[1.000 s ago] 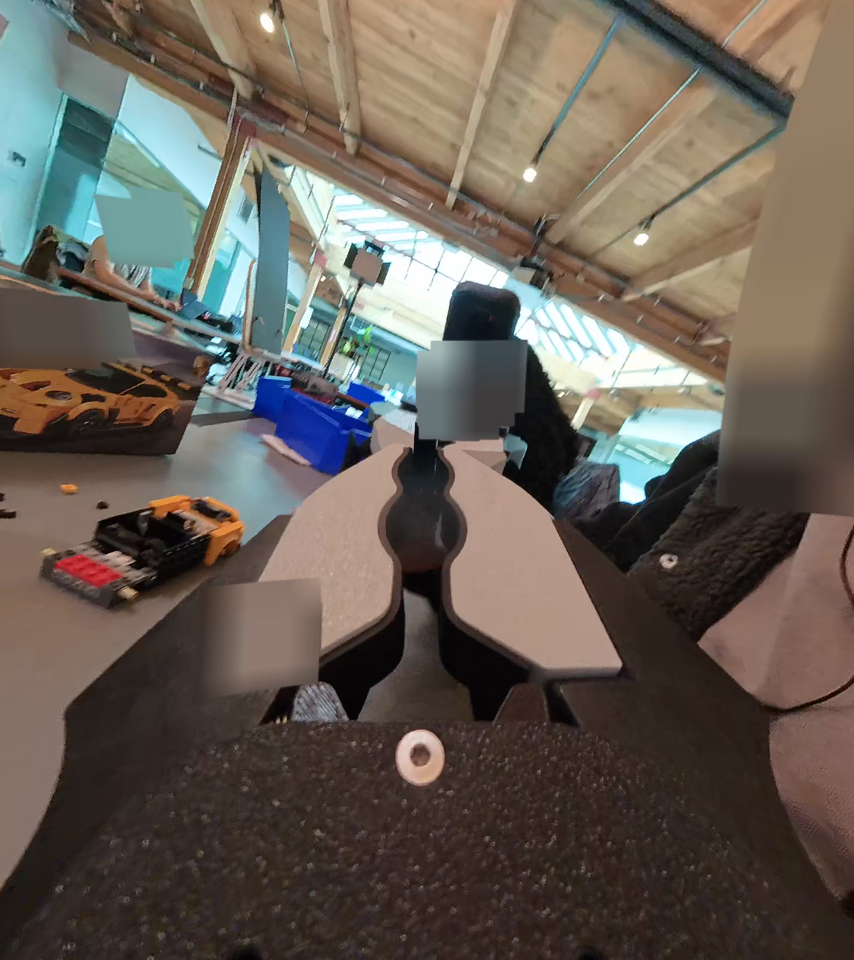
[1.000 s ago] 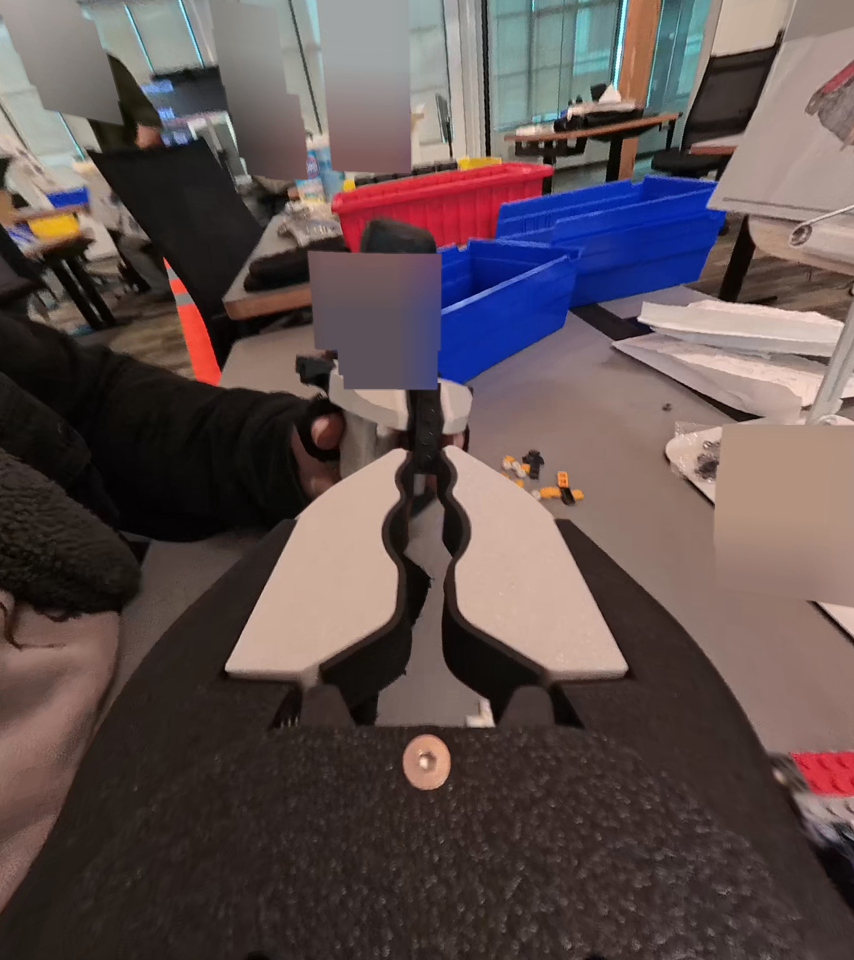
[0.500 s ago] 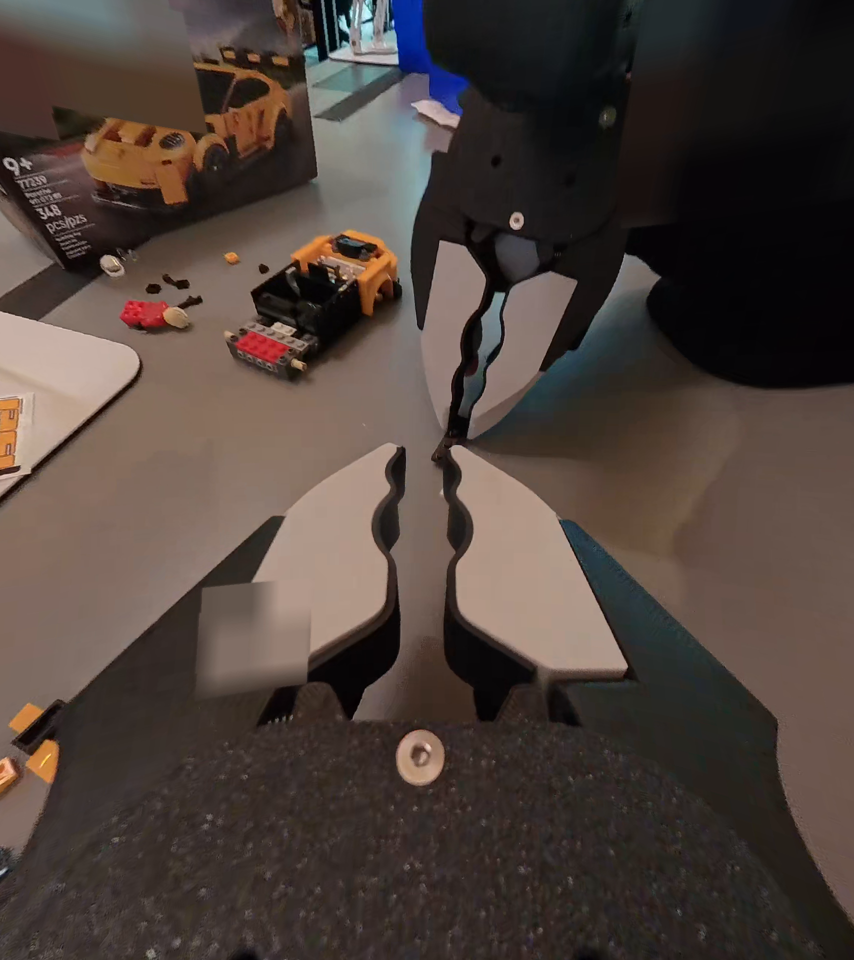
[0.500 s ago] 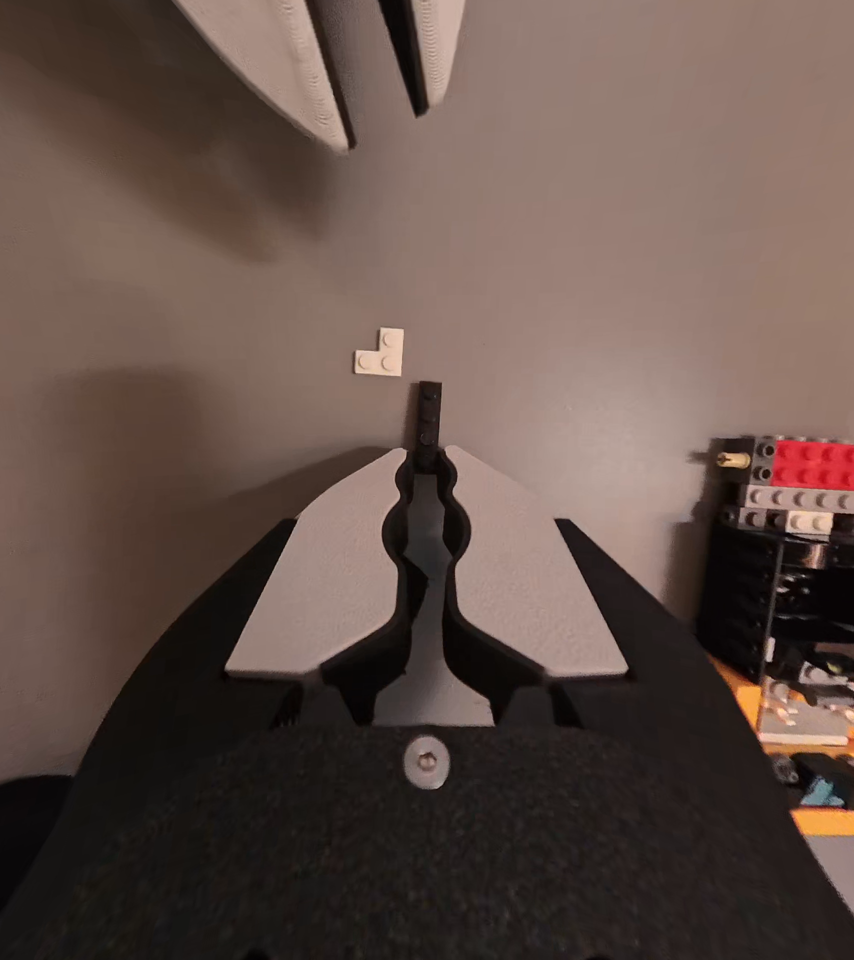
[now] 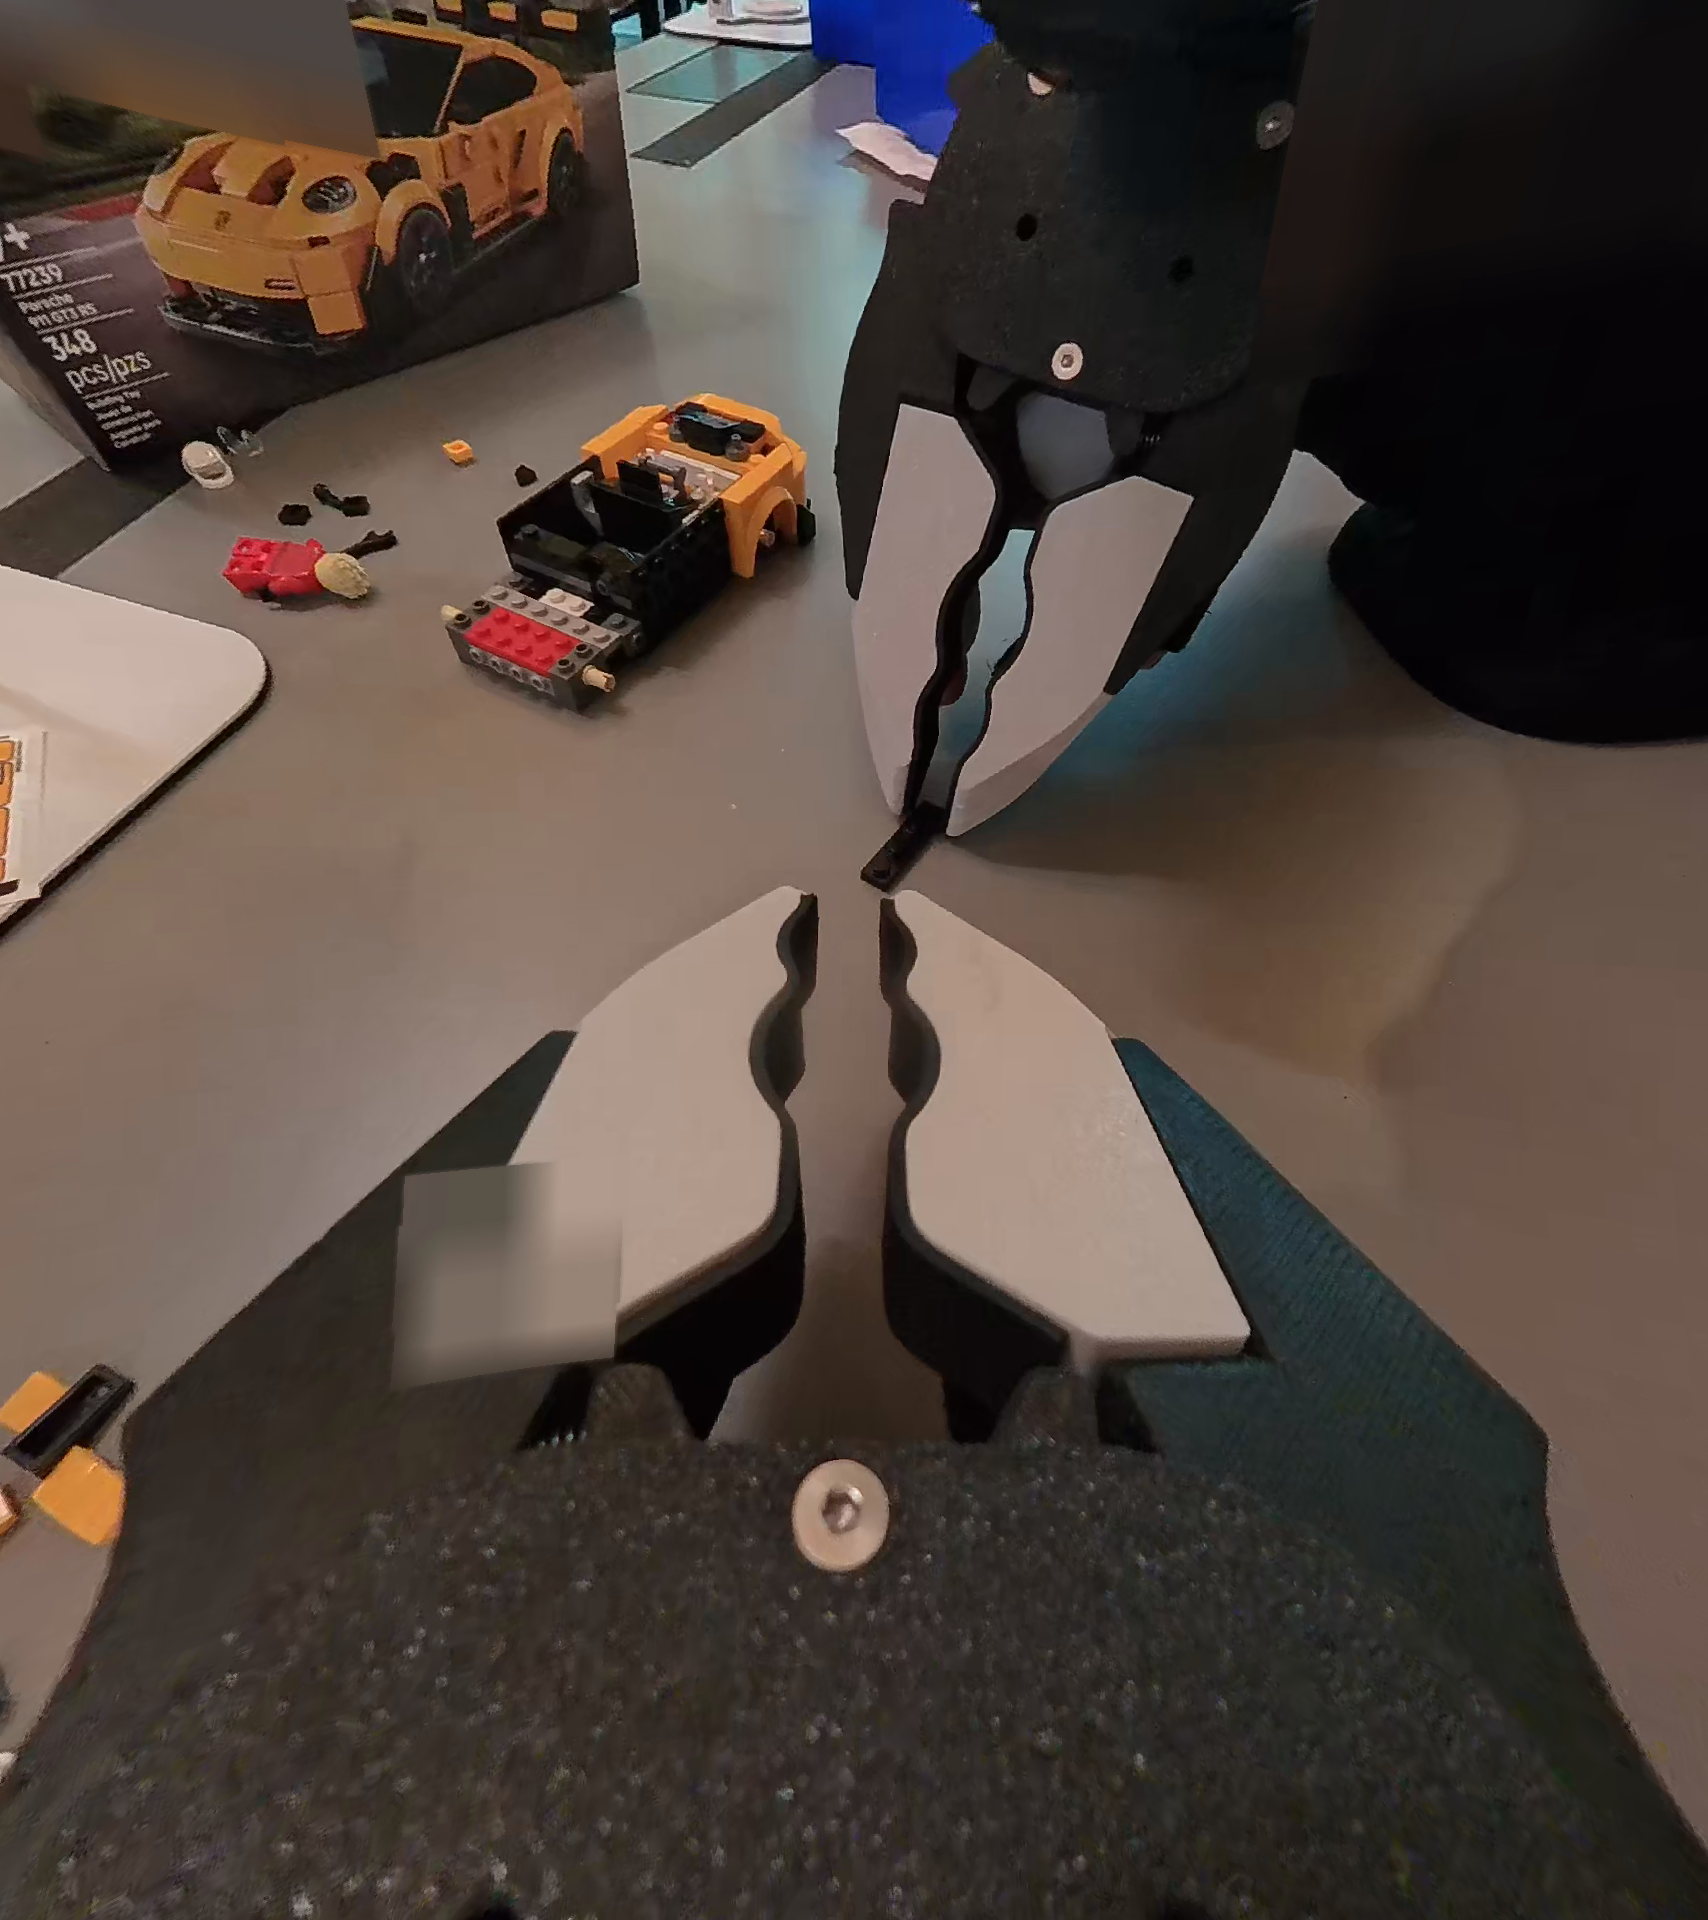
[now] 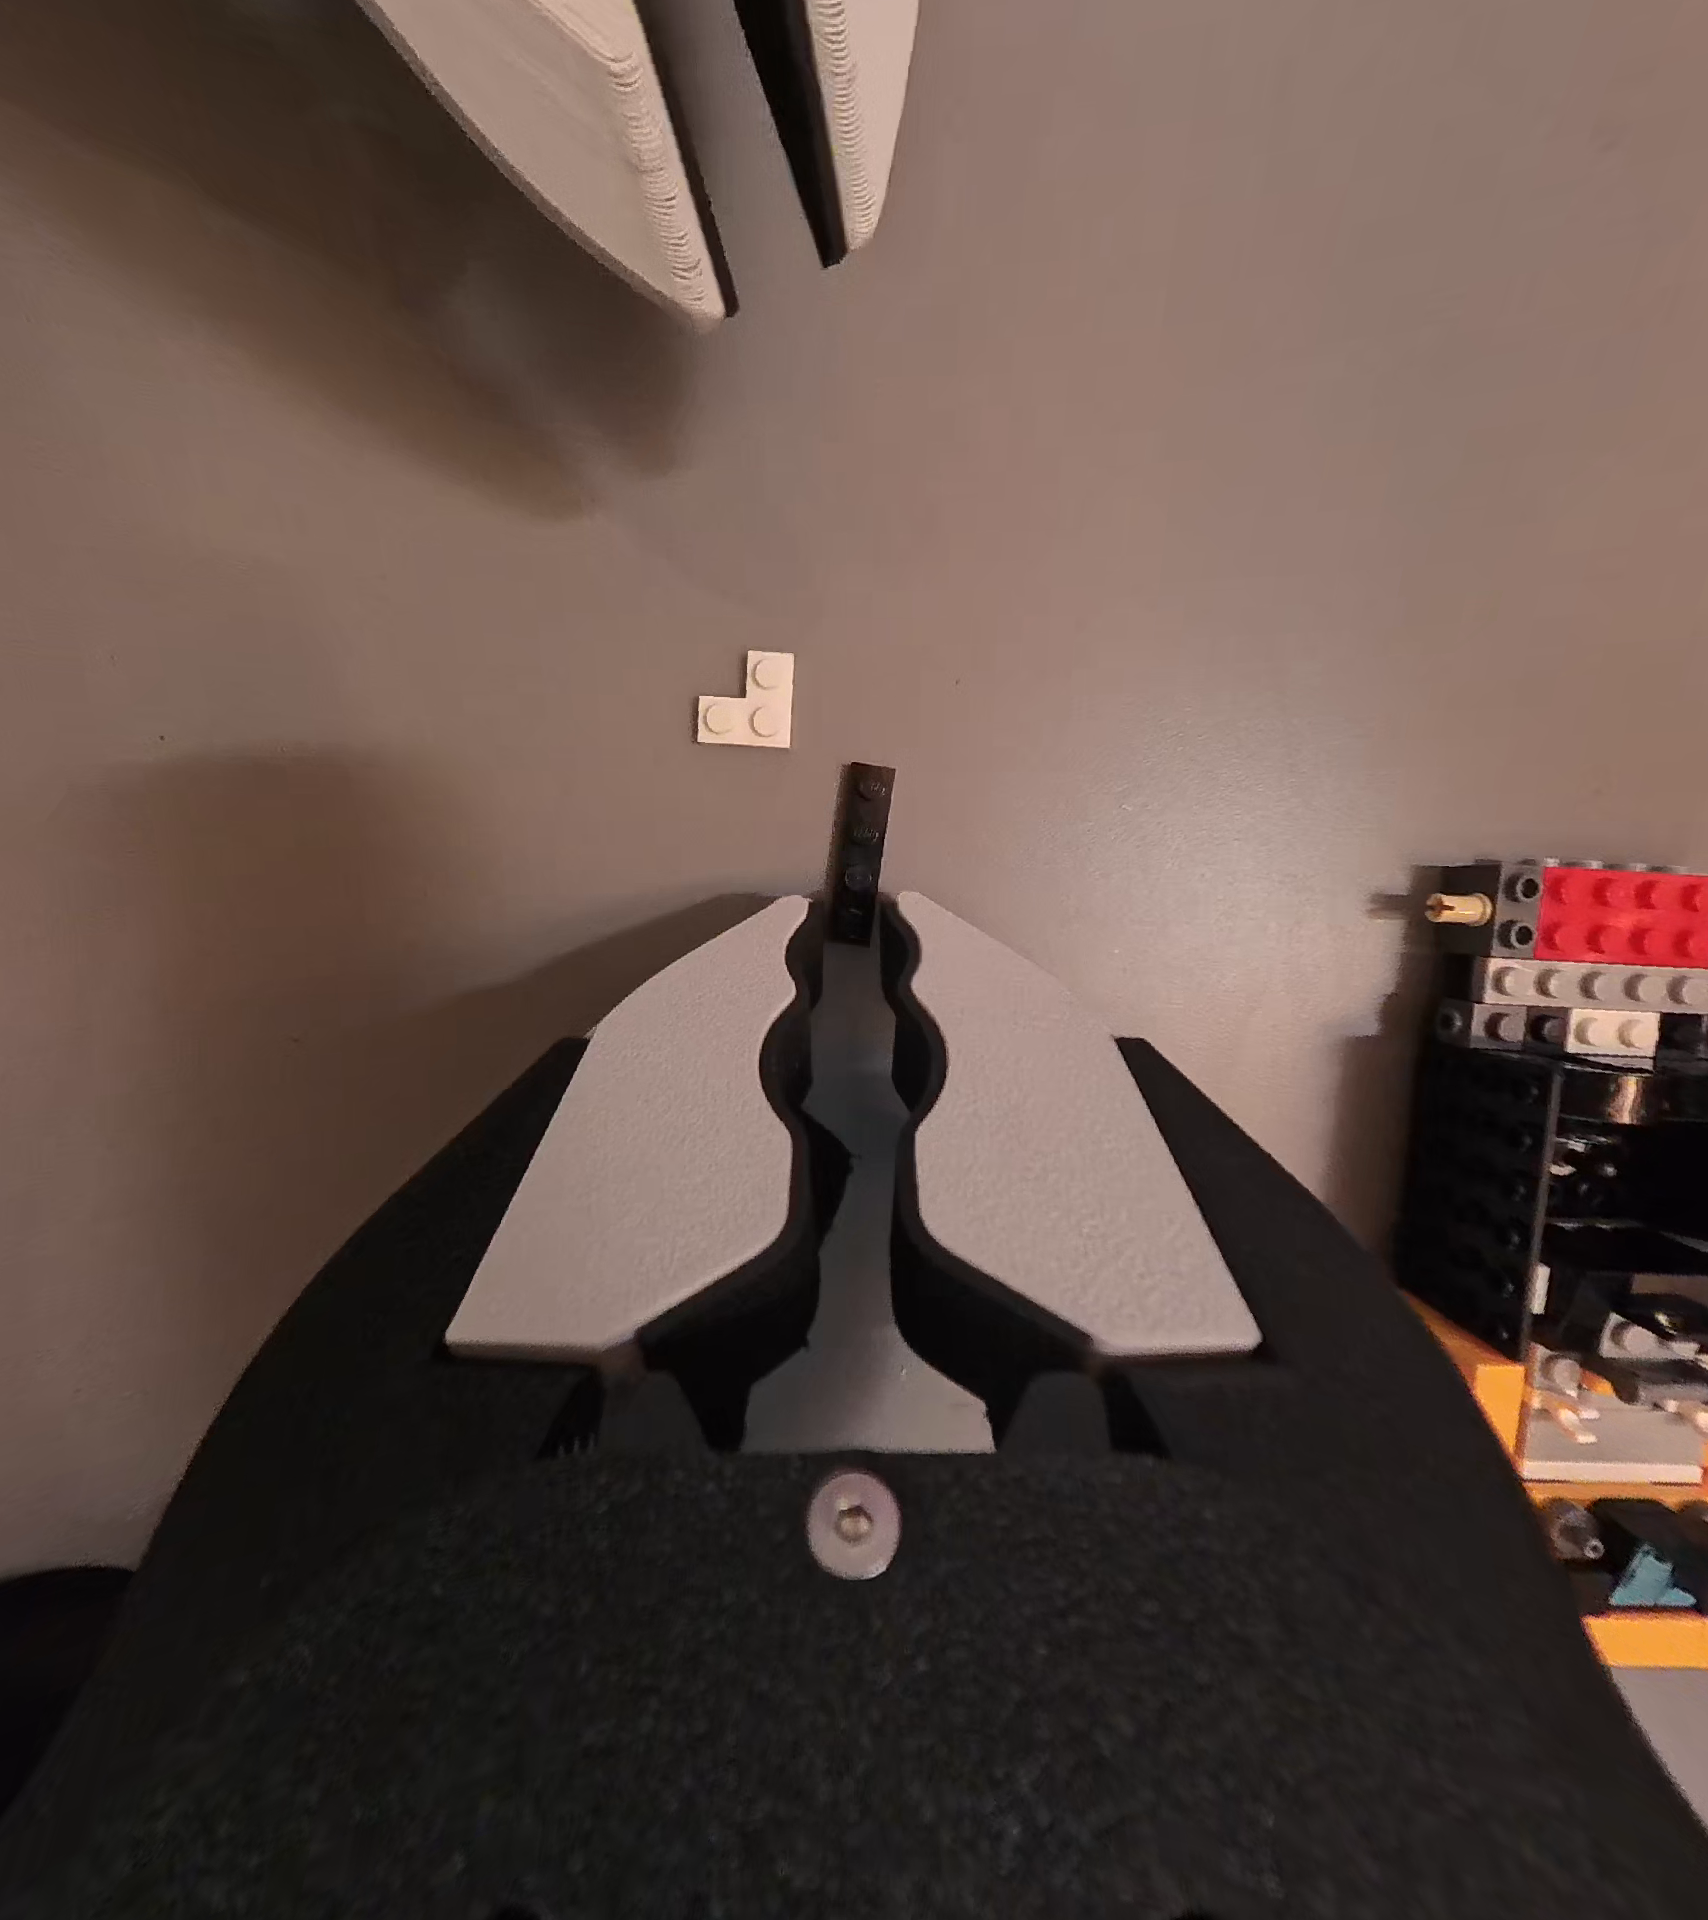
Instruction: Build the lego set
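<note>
Right hand-held gripper (image 6: 852, 906) pinches thin studded black plate (image 6: 860, 847); left hand-held gripper (image 5: 847, 904) narrow, empty.

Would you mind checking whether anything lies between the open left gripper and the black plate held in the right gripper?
Nothing visible does. The left gripper faces the black plate across bare grey table. The white corner plate lies just beside that line, flat on the table.

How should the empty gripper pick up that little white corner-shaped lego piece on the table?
The white L-shaped plate lies flat, studs up, alone on the grey table. Probably best: the left gripper comes straight down and pinches its two long outer edges, since it is too thin to grab from the side.
</note>
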A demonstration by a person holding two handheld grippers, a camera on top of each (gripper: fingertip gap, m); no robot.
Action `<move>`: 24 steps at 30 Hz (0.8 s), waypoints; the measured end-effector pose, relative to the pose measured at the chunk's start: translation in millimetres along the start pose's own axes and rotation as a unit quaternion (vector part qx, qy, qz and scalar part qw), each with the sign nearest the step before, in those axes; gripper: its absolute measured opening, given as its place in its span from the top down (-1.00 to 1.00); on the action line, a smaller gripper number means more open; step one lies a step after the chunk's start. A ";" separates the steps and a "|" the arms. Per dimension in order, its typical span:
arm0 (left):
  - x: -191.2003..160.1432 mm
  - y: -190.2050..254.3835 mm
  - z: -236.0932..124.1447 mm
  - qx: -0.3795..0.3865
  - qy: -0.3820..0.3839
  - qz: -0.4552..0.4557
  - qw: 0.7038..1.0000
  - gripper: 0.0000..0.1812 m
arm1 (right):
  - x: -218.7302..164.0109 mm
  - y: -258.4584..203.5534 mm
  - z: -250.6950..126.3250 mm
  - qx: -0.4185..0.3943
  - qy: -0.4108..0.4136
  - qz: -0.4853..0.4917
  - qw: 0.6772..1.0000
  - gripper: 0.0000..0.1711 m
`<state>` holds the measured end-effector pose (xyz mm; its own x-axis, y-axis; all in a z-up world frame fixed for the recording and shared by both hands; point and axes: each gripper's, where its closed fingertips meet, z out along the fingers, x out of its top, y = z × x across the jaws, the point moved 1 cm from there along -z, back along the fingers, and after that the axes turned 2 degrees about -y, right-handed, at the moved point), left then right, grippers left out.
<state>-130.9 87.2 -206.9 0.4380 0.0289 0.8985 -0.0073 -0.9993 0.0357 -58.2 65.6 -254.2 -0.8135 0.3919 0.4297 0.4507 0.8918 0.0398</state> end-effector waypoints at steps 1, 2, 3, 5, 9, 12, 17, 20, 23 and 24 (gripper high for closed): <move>-0.4 -0.5 0.0 0.001 0.000 0.000 1.000 0.89 | 0.0 0.4 0.1 0.000 0.001 0.001 1.000 0.87; -0.8 -0.9 0.1 0.002 0.000 0.000 1.000 0.89 | 0.1 1.0 0.0 -0.001 0.003 0.003 1.000 0.86; -1.2 -1.5 0.1 0.003 0.000 0.001 1.000 0.89 | -0.3 1.6 -0.3 -0.001 0.004 0.004 1.000 0.84; -1.3 -2.3 -0.1 0.005 0.001 0.001 1.000 0.89 | 1.5 2.3 -3.5 -0.002 0.014 0.008 1.000 0.83; -0.6 -5.1 -1.2 0.012 0.004 0.001 1.000 0.89 | 12.6 -1.8 -13.5 0.002 0.047 0.006 0.999 0.83; -0.6 -6.7 -1.5 0.014 0.006 -0.003 1.000 0.89 | 21.4 -14.4 -10.2 0.019 0.052 -0.004 0.998 0.80; -0.9 -7.9 -1.9 0.018 0.005 -0.001 1.000 0.90 | 30.1 -25.4 1.1 0.036 0.053 -0.002 0.998 0.77; -1.0 -7.7 -1.8 0.018 0.005 0.000 1.000 0.90 | 32.1 -23.8 5.6 0.035 0.055 0.011 0.998 0.77; -0.9 -7.3 -1.3 0.017 0.005 0.000 1.000 0.91 | 33.2 -22.6 9.9 0.036 0.053 0.022 0.998 0.76; -1.0 -7.3 -1.2 0.016 0.005 -0.001 1.000 0.91 | 32.9 -21.8 11.3 0.035 0.051 0.025 0.998 0.76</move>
<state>-132.4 94.5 -207.5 0.4294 0.0300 0.9026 0.0228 -0.9995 0.0224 -98.9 61.6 -251.1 -0.7479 0.4139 0.5190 0.4597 0.8869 -0.0450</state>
